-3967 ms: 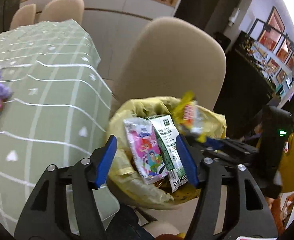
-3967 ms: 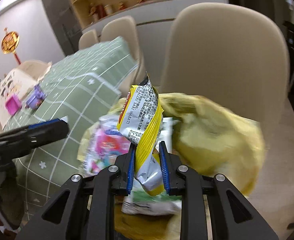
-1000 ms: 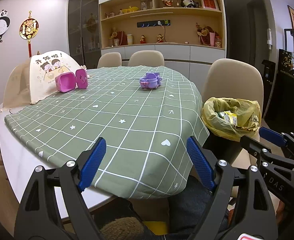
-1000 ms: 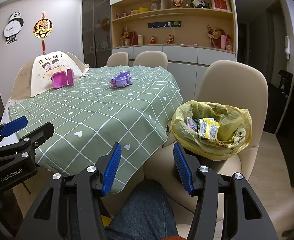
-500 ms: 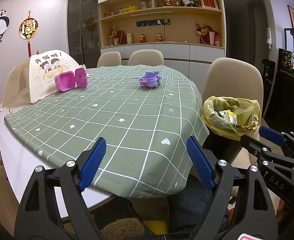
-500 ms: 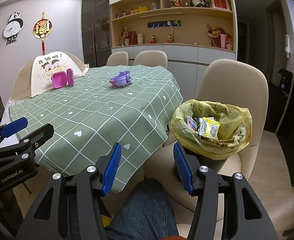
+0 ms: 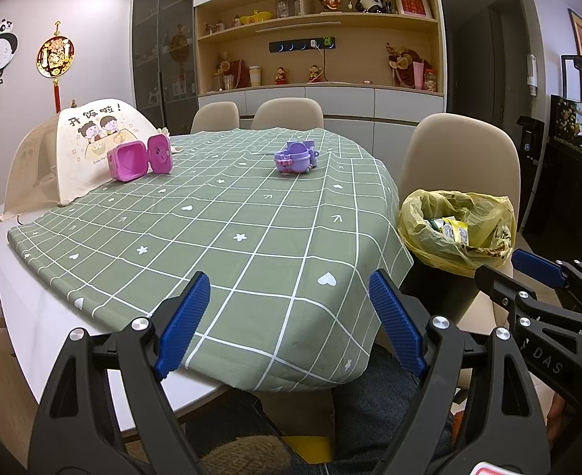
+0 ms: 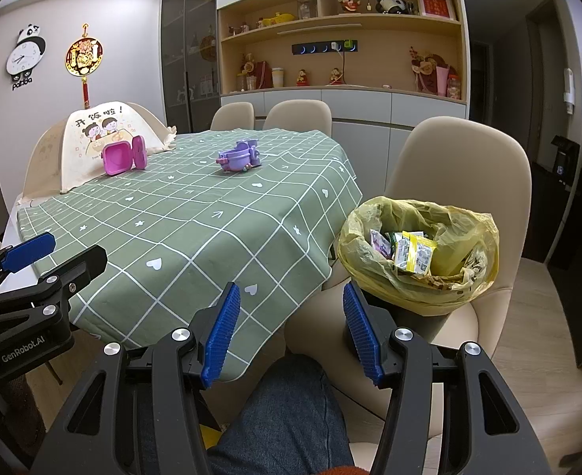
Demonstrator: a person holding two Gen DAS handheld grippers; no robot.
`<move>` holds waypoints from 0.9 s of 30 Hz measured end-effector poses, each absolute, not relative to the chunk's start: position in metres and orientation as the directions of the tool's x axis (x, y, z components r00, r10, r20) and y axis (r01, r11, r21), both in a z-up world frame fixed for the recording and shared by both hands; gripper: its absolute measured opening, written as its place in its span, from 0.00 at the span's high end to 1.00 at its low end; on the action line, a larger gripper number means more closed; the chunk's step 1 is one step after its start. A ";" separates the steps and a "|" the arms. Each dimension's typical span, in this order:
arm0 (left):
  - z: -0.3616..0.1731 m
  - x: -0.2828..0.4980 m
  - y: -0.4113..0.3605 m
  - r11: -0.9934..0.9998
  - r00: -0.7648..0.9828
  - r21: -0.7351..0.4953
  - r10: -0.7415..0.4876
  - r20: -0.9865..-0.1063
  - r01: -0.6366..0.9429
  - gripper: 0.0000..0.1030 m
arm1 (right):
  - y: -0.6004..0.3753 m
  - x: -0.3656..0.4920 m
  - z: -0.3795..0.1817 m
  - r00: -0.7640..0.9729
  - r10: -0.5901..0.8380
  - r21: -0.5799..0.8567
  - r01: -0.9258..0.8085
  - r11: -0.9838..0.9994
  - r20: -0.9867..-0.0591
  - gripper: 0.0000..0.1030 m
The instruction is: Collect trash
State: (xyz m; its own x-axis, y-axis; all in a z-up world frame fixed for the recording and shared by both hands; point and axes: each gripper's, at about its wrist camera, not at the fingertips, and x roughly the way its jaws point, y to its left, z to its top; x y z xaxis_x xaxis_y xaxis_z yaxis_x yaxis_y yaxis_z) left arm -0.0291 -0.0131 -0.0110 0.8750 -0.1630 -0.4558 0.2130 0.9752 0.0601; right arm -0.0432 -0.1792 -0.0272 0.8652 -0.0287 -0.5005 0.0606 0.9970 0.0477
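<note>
Right wrist view takes in the whole spread: the table (image 8: pixel 196 213) under its green checked cloth, the beige chair (image 8: pixel 465 166) at its corner, and on that chair's seat the bin lined with a yellow bag (image 8: pixel 417 253). Both my tongs hang back near my lap, well apart from everything — the left gripper (image 7: pixel 291 324) with its blue pads spread wide and nothing between them, the right gripper (image 8: pixel 291 332) likewise open and empty. My judgement is that the collecting is about finished, since I can see no loose wrapper on the cloth; the sensible thing now is to sweep my eyes over the table's far side before calling it done, and leave the toys alone. As for containers, the yellow bag holds the trash: several snack wrappers (image 8: pixel 409 251) — a yellow-and-white one on top, a purple-tinted one beside it. On the table a pink box (image 8: pixel 122 158) stands open, apparently empty, near a small purple toy (image 8: pixel 239 158)
</note>
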 end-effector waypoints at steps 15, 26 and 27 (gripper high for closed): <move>-0.012 -0.029 -0.014 0.975 0.874 0.060 -0.166 -0.458 0.216 0.24 | -0.179 -0.043 -0.027 0.865 -0.028 0.049 0.061 0.997 -0.501 0.50; -0.016 -0.024 -0.011 0.972 0.864 0.057 -0.174 -0.471 0.227 0.24 | -0.179 -0.043 -0.027 0.865 -0.029 0.048 0.061 0.997 -0.500 0.50; -0.016 -0.023 -0.010 0.972 0.862 0.057 -0.176 -0.474 0.230 0.24 | -0.180 -0.043 -0.027 0.865 -0.029 0.048 0.061 0.997 -0.501 0.50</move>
State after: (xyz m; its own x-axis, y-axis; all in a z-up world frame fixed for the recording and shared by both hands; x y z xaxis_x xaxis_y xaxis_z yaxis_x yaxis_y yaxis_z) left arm -0.0231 -0.0104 -0.0165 0.8625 -0.1764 -0.4743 0.2300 0.9715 0.0570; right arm -0.0432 -0.1797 -0.0271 0.8652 -0.0289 -0.5005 0.0611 0.9970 0.0481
